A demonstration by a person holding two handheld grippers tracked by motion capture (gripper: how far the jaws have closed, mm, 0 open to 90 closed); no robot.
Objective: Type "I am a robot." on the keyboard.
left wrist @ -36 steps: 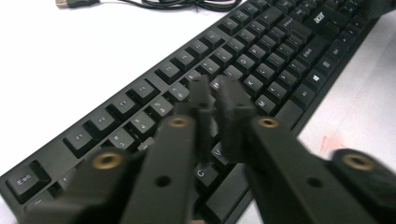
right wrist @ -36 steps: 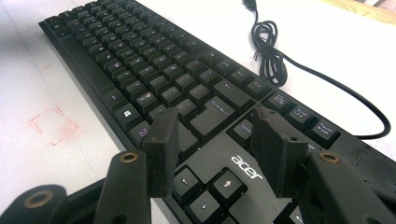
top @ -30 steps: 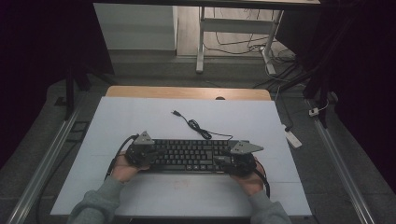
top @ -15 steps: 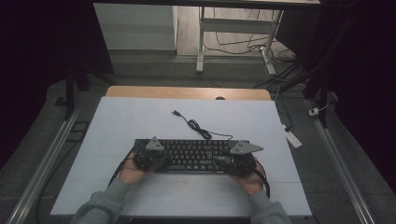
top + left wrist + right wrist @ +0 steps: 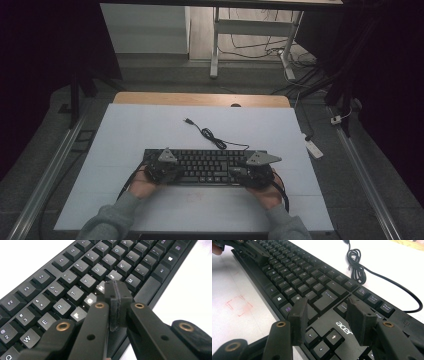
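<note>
With my left gripper (image 5: 115,293) fingers pressed together over the home-row keys at centre frame and my right gripper (image 5: 327,315) fingers wide above the arrow cluster, I tap the keyboard (image 5: 205,166), mid-table, squarely, one key at a time.

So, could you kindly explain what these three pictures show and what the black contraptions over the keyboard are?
A person sits at a white table holding a hand-held two-jaw gripper in each hand. The high view looks down from above: the left gripper and right gripper hover over the ends of a black keyboard, whose cable lies loosely coiled behind it. The other two pictures come from cameras riding on the grippers. The left gripper view shows its jaws shut, tips above the G and H keys. The right gripper view shows its jaws open above the arrow keys. Neither gripper holds anything.
</note>
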